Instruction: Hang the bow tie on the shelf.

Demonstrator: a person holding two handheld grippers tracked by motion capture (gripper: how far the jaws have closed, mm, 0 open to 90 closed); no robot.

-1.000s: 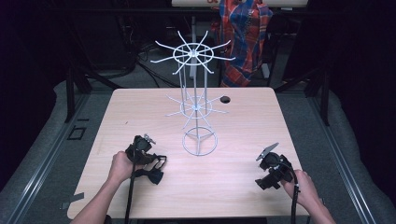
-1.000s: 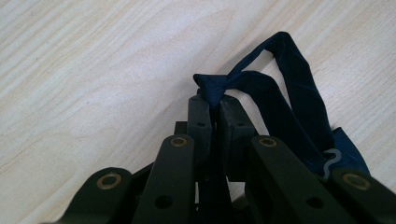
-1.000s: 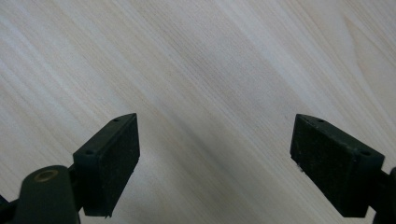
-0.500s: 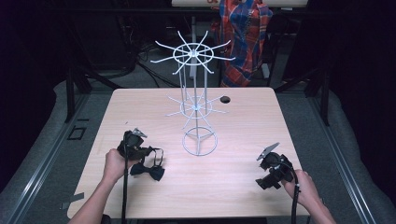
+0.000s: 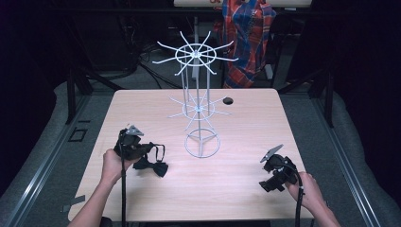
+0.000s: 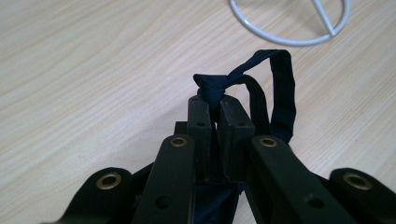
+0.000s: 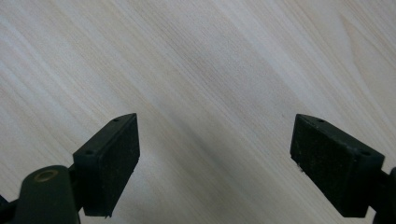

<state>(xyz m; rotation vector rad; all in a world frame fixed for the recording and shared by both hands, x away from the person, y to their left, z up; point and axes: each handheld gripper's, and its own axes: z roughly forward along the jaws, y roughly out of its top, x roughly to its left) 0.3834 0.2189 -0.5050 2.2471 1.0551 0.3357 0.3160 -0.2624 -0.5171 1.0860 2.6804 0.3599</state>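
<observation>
The left claw (image 6: 212, 105) has its two black jaws pressed together on the dark fabric of a black bow tie (image 6: 215, 86), pinching it at the knotted middle, which bulges just past the jaw tips. From that knot a narrow neck strap (image 6: 282, 88) loops out ahead of the claw and falls back down along its right-hand side, while more of the dark cloth hangs beneath the jaws. In the high view the left claw (image 5: 135, 146) sits in the person's left hand (image 5: 113, 163) near the bench's left front, with the bow tie (image 5: 156, 165) draped just beside it toward the middle of the bench and touching the wood there. Farther out, beyond the strap, stands a white wire display rack (image 5: 201, 106), its round base ring (image 6: 289, 21) resting on the light wooden bench (image 5: 246, 184) and its two tiers of radiating hooks rising above. Well apart from the left claw, near the bench's right front, the right claw (image 5: 269, 182) is held in the right hand (image 5: 309, 189); its jaws stand wide apart over bare wood with nothing between them.
</observation>
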